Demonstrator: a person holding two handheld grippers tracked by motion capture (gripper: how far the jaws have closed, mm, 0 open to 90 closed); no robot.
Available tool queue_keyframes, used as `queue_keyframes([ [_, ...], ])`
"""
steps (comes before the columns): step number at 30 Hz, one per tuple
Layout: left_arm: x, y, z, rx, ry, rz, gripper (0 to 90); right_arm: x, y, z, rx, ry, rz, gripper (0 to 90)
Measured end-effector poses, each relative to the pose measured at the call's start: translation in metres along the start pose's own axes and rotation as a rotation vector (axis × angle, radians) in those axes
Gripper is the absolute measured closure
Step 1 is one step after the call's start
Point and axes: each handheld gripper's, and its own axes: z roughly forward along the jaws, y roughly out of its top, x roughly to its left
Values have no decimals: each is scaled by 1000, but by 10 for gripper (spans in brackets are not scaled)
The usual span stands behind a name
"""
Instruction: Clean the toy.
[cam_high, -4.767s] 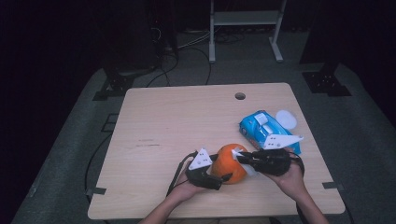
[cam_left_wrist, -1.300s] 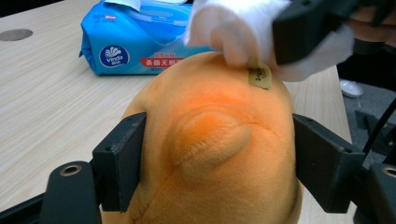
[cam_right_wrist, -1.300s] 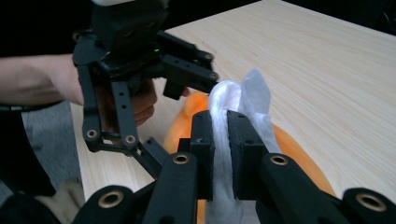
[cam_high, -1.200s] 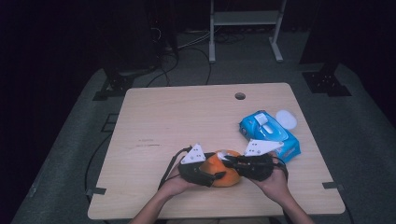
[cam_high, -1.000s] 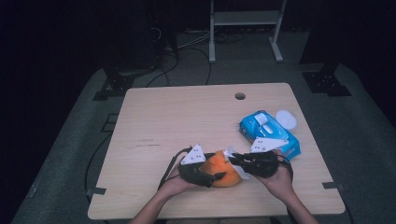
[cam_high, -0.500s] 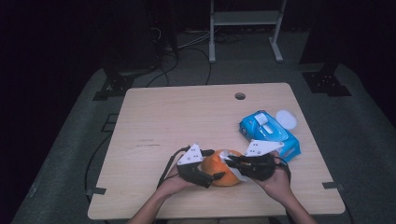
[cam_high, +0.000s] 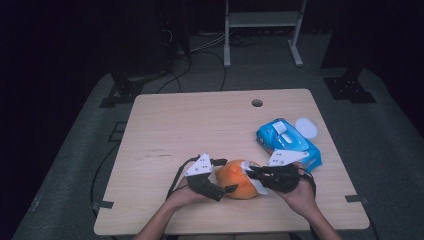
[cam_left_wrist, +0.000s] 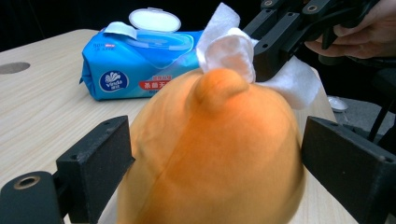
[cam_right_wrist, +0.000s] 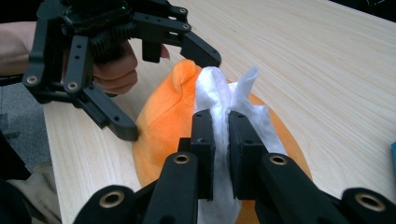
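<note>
Resting on the near part of the pale wooden table (cam_high: 200, 125), a rounded orange plush toy (cam_high: 236, 179) sits between the two grippers. The left gripper (cam_high: 224, 176) is at the toy's left side, and its jaws have just been opening: in the left gripper view they stand wide on either side of the orange plush toy (cam_left_wrist: 210, 158), with a small gap showing at each pad, so nothing is clamped. The right gripper (cam_high: 252, 173) comes in from the right and has its jaws pinched tight on a crumpled white wet wipe (cam_high: 251, 176). In the right gripper view the white wet wipe (cam_right_wrist: 219, 112) is squeezed between the two black pads and lies against the top of the plush toy (cam_right_wrist: 161, 126), close to a small rounded nub on it. The left gripper view shows the same wipe (cam_left_wrist: 233, 49) touching that nub. Farther to the right on the table lies a blue soft pack of wet wipes (cam_high: 287, 145), its round white lid flipped open, just beyond the right hand (cam_high: 300, 192).
</note>
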Motion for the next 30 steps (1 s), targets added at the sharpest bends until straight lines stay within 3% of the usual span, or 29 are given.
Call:
queue_keyframes([
  [3,5,-4,-3,4,-11,-27,89,-4,-2,-1,3,6,16,809],
  [9,4,-8,5,14,-15,-39,72,-9,-6,-6,5,-2,29,808],
  [16,-5,-4,7,43,-32,26,78,-22,-10,-13,-4,-16,67,807],
  [20,4,-10,9,60,14,-26,76,-29,-14,-17,-12,-23,95,807],
  [24,5,-11,16,92,21,-68,50,-34,-16,-18,-15,-22,115,807],
  [26,2,-10,18,94,0,-70,69,-33,-16,-19,-16,-29,120,806],
  [27,-1,-9,19,94,-9,-70,121,-34,-16,-20,-22,-27,125,807],
  [30,-8,2,16,107,5,-58,231,-33,-14,-20,-42,-11,139,815],
])
